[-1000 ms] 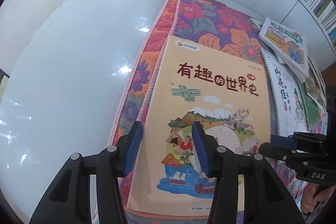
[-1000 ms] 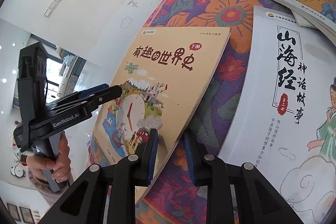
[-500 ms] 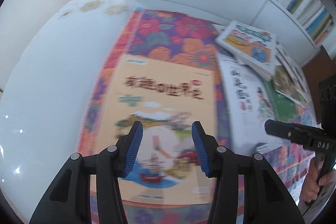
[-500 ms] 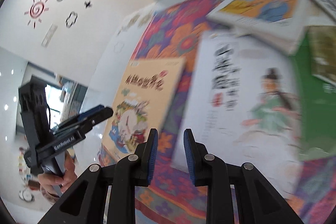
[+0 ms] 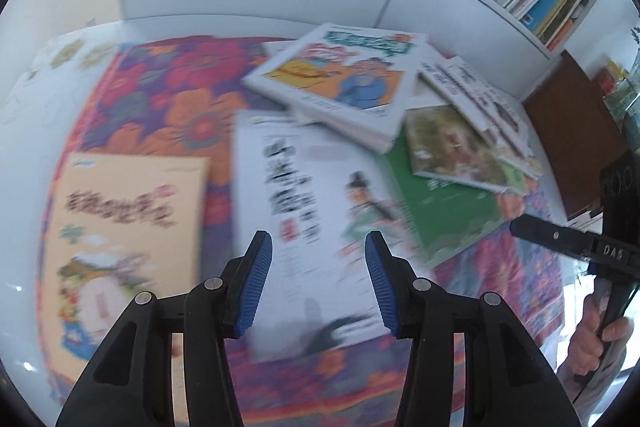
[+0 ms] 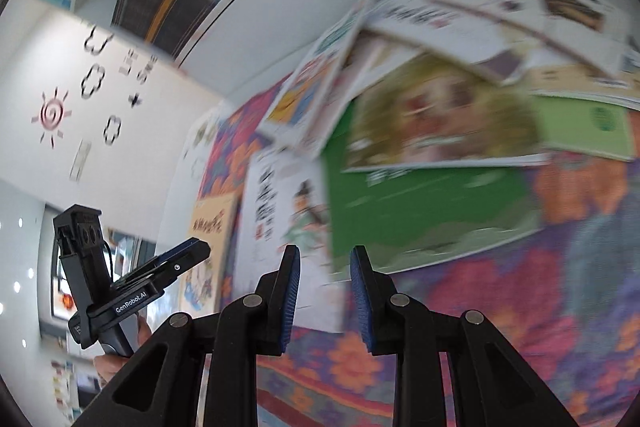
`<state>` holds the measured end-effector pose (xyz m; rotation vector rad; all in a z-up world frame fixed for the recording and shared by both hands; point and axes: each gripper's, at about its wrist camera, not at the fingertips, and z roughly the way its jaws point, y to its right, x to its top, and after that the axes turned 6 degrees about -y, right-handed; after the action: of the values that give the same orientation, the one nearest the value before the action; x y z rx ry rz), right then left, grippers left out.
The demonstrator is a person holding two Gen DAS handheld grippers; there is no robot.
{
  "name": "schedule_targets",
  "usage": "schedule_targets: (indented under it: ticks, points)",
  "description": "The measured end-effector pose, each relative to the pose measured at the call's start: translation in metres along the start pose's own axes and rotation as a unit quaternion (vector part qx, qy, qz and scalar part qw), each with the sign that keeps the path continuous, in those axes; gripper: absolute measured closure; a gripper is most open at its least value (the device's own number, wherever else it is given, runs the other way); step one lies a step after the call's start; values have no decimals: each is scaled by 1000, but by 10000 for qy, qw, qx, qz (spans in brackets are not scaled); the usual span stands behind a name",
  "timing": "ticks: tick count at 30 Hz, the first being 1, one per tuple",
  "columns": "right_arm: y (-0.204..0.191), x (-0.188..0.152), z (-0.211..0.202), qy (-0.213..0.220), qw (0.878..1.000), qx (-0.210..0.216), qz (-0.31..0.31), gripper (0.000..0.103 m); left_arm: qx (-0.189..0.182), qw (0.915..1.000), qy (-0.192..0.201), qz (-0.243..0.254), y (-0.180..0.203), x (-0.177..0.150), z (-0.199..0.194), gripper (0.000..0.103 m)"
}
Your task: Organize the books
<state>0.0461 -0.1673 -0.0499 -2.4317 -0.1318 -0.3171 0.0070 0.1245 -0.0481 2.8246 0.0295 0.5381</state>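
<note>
A: Both grippers are empty. The left gripper hangs with its fingers apart, the white paperback flat on the floral cloth straight ahead of them. The right gripper shows a narrower gap, with that book's near right corner and the green book just beyond its tips.

B: How would the white one handle?

A: Probably light and floppy, with a slick cover. It lies flat, so a free edge near the table's front looks the best hold, pinched close to the spine.

B: And the pile?

A: The loose stack beyond and right of the left fingers overlaps its far corner; it may drag.
</note>
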Motion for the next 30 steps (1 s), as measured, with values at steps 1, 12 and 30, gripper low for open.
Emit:
schedule_targets:
  ticks: [1,12,30]
  points:
    - [10,1,-8,75,9999,-6,78,77,-50,10000,1,0,6,4,3,58]
    - [25,33,22,571,9960,520,449,66,393,9974,273,-543,17,25,29,58]
    - [-10,77,119,983,9854,677,1212,51,-164,9955,300,-884,-28,30,14,58]
